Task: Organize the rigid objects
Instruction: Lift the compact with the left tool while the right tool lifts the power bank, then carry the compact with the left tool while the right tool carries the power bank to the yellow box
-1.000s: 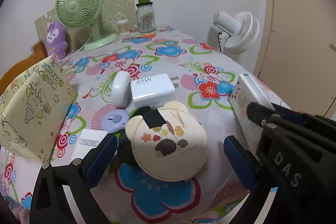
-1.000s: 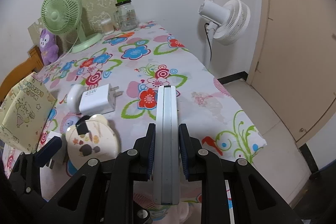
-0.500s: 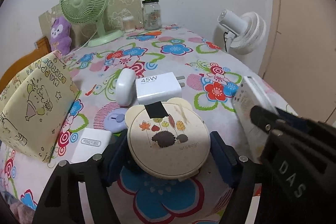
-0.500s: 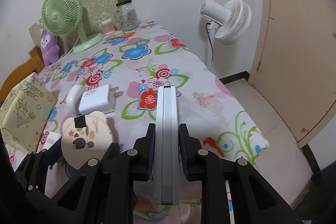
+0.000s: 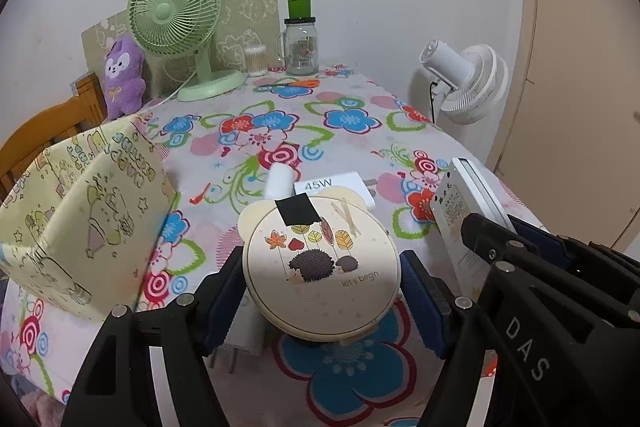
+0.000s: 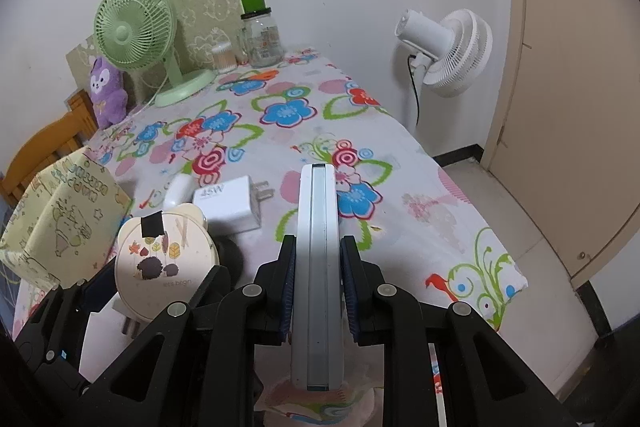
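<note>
Floral tablecloth (image 5: 352, 143), left to right: open storage box (image 5: 86, 227); left gripper (image 5: 322, 285) clamped on the round hedgehog case (image 5: 320, 263), its jaws recently drawn in; right gripper (image 6: 318, 281) clamped on the slim white device (image 6: 316, 247). Both lifted; next, carrying them leftward to the box, probably.

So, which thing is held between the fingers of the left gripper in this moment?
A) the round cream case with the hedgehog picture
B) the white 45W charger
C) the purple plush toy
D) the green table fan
A: in the left wrist view the left gripper has its blue pads against both sides of the round hedgehog case.
</note>
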A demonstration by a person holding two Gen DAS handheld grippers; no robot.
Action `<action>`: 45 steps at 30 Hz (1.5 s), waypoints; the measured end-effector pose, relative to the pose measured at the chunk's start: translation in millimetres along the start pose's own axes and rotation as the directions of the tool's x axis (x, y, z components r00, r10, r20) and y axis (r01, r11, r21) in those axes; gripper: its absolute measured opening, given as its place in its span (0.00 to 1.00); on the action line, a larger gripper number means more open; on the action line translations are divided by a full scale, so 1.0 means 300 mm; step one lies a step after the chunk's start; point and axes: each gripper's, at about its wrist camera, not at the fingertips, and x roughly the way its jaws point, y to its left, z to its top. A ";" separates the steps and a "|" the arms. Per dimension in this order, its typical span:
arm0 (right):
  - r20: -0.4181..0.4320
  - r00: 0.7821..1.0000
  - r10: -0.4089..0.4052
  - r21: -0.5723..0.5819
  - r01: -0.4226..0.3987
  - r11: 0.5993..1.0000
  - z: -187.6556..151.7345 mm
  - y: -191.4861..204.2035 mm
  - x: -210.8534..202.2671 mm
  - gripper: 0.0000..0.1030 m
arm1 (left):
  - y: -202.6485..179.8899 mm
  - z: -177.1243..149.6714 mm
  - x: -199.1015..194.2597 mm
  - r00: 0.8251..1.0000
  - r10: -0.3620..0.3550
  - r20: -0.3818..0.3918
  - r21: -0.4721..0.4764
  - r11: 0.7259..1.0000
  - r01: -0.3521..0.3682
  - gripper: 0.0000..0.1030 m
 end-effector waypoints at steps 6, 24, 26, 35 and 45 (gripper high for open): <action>0.012 1.000 -0.004 0.000 0.004 1.000 0.026 0.039 -0.025 0.24 | 0.033 0.030 -0.031 1.000 -0.012 0.005 0.005 1.000 0.012 0.74; 0.036 0.999 -0.006 -0.014 0.007 1.000 0.087 0.146 -0.113 0.24 | 0.123 0.113 -0.111 0.998 -0.057 -0.005 0.017 0.998 0.057 0.74; 0.037 0.999 -0.003 -0.022 0.004 1.000 0.097 0.163 -0.122 0.24 | 0.136 0.123 -0.118 0.998 -0.066 -0.008 0.017 0.998 0.066 0.74; 0.039 0.999 0.016 -0.073 -0.014 0.997 0.154 0.245 -0.146 0.24 | 0.198 0.174 -0.141 0.998 -0.062 0.005 0.023 0.998 0.062 0.74; 0.040 0.997 0.059 -0.100 -0.055 0.993 0.200 0.333 -0.148 0.24 | 0.283 0.225 -0.152 0.999 -0.053 0.007 0.024 0.998 0.053 0.74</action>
